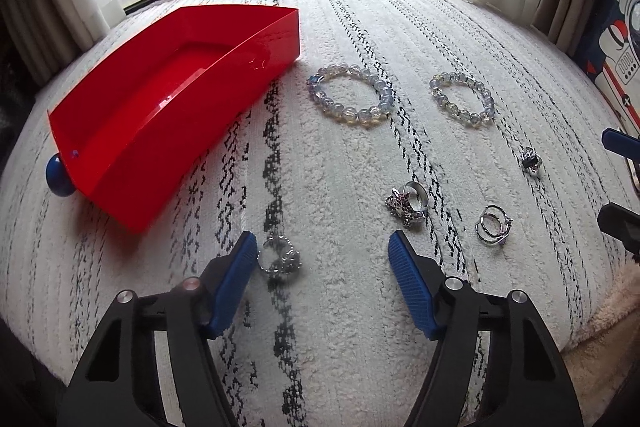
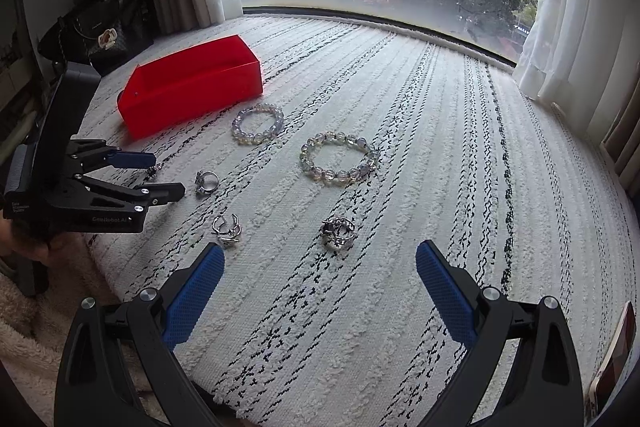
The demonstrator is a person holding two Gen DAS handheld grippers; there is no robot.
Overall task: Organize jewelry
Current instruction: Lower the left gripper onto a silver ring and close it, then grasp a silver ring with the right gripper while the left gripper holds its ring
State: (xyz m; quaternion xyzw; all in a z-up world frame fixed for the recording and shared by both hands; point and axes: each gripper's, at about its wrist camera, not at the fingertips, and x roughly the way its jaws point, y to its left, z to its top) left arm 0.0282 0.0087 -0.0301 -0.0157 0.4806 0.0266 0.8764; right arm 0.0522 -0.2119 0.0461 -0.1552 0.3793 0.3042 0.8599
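A silver ring (image 1: 278, 259) lies on the white patterned rug between the jaws of my left gripper (image 1: 322, 247), right beside the left pad (image 1: 240, 263). The other pad stands well apart from it, so the gripper is open. From the right wrist view the left gripper (image 2: 160, 175) sits low over that ring (image 2: 153, 170). A red box (image 1: 180, 155) stands empty at the far left. Two clear beaded bracelets (image 1: 364, 115) (image 1: 464, 117) and three more rings (image 1: 408, 205) (image 1: 494, 225) (image 1: 531, 161) lie to the right. My right gripper (image 2: 320, 251) is open above the rug, just short of a chunky ring (image 2: 338, 231).
A blue knob (image 1: 58, 175) sticks out from the near end of the red box. A black handbag (image 2: 100, 35) stands at the far left by the curtain. A window runs along the rug's far edge. A phone (image 2: 616, 347) lies off the rug's right edge.
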